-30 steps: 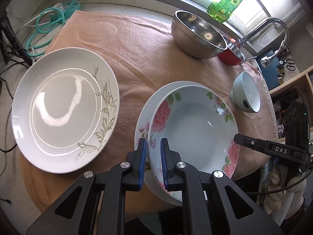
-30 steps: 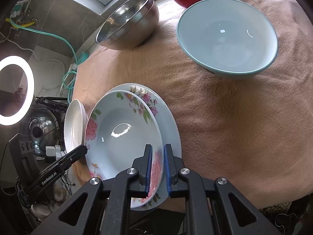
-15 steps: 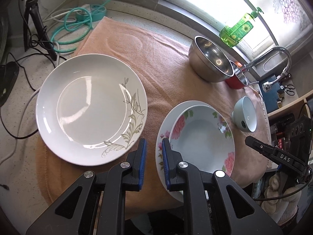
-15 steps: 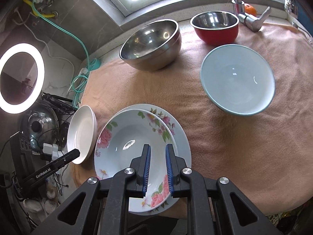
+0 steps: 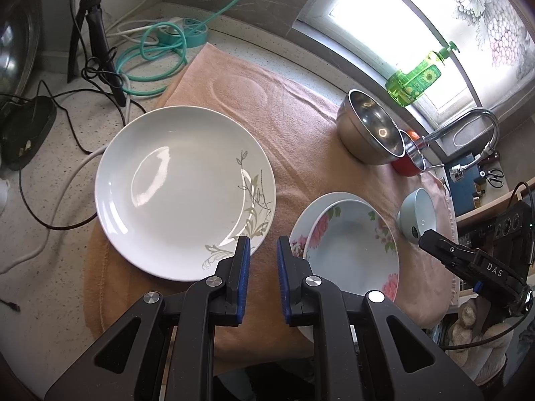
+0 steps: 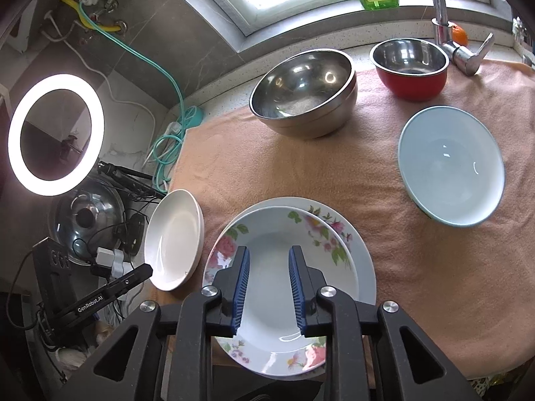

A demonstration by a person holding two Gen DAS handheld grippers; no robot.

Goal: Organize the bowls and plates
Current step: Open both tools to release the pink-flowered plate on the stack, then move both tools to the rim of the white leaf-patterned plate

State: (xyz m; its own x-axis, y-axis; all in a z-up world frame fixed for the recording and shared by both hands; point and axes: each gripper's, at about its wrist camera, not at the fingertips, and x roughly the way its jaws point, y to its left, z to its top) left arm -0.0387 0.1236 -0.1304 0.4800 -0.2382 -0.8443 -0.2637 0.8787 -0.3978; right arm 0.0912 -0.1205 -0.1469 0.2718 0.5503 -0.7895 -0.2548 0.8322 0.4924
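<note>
Two stacked rose-pattern plates [image 6: 267, 257] [image 5: 351, 244] lie on the peach towel [image 6: 334, 173] near its front edge. A large white plate with a grey leaf pattern [image 5: 180, 190] [image 6: 174, 237] lies to their left. A pale blue bowl [image 6: 449, 163] [image 5: 419, 214], a steel bowl [image 6: 302, 92] [image 5: 371, 132] and a red bowl [image 6: 413, 61] [image 5: 409, 155] stand further back. My left gripper [image 5: 261, 260] is open and empty, above the gap between the white plate and the floral stack. My right gripper [image 6: 265, 267] is open and empty above the floral stack.
A green soap bottle [image 5: 416, 78] stands on the window sill and a tap [image 6: 443, 16] rises behind the red bowl. Cables, a teal hose [image 5: 157, 50] and a tripod [image 5: 93, 30] lie on the counter to the left. A ring light [image 6: 55, 135] glows at the left.
Both grippers have let go of the top floral plate, opened and pulled up and back. The top plate now rests on the lower one.
</note>
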